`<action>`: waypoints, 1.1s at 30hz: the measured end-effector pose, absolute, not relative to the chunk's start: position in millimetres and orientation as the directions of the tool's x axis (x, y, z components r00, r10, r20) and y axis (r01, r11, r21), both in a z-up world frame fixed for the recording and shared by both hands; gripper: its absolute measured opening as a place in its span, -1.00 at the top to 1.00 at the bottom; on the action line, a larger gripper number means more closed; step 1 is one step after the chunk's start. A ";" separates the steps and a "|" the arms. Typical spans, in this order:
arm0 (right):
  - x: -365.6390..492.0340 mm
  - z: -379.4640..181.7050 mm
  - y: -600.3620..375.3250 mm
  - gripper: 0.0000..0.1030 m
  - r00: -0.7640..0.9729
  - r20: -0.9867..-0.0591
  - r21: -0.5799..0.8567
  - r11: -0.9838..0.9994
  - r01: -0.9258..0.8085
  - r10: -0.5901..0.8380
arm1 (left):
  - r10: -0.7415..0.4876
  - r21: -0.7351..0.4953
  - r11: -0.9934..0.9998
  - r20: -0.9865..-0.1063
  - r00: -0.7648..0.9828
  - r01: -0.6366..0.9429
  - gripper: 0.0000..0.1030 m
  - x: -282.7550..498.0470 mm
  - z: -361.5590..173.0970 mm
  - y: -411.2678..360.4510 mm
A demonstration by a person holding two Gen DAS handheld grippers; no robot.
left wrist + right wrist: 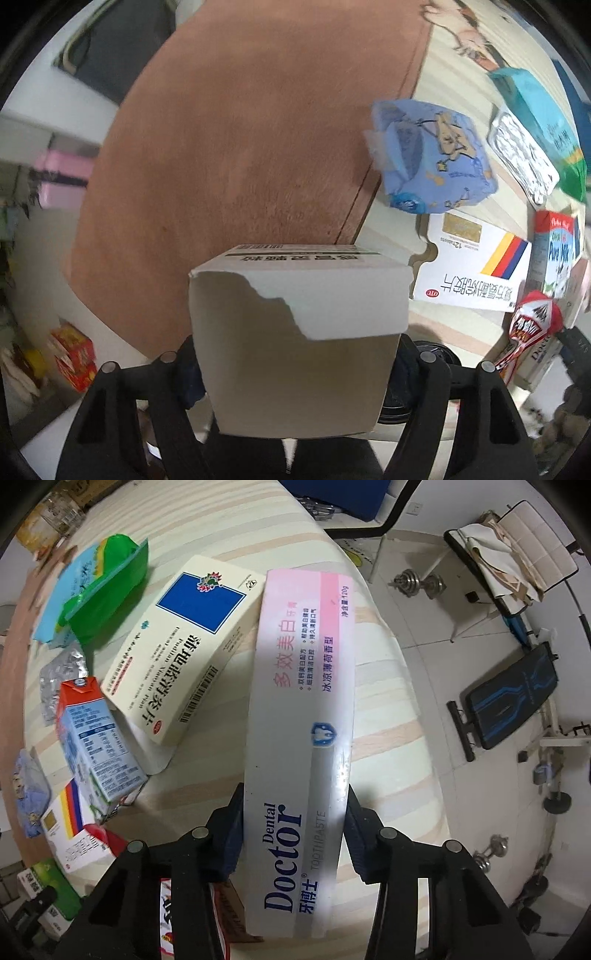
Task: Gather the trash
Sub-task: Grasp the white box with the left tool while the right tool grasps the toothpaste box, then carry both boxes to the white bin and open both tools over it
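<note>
A: where's the trash rn?

B: left gripper (295, 373) has a white box (295, 332) clamped btw its pads, torn flap on top, barcode on the far edge. It's over a brown mat (240, 147), right at the edge of the striped cloth (458, 74).

A: and the right?

B: right gripper (293, 834) is closed on a toothpaste box (299, 720), pads pressing both long sides. Box runs lengthwise away from the cam, lying on the cloth.

A: what else is around?

B: lots. Beside the toothpaste box, touching: cream med box (184, 646) w/ a blue square. Left of that a milk carton (96, 738), a green bag (107, 590), foil blister packs (59, 679). In the left view: blue wrapper (432, 158), another med box (476, 266) w/ coloured stripes, red snack bag (532, 325). Off the table, dumbbells (421, 581) and a bench (513, 698) on the tile floor.
</note>
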State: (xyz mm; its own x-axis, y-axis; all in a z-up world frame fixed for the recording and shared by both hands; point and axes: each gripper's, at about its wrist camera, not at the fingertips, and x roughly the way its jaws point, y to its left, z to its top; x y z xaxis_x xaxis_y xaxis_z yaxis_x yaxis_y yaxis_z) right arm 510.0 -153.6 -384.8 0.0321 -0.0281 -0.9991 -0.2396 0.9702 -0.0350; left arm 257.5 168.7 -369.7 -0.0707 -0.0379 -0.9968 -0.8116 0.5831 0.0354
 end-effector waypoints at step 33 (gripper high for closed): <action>251.5 -228.5 -159.2 0.07 0.262 -0.925 0.150 0.896 -0.419 0.277 | 0.183 -0.021 0.843 -0.928 0.323 -0.538 -0.43 178.2 -210.8 54.6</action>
State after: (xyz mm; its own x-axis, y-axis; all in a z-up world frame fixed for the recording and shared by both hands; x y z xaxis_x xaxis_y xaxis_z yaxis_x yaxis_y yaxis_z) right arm 251.5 -159.2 -228.5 0.2617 0.2769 -0.9246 -0.4190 0.8956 0.1496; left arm 178.2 54.6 -210.8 0.3230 0.1835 -0.9285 -0.5381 0.8426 -0.0206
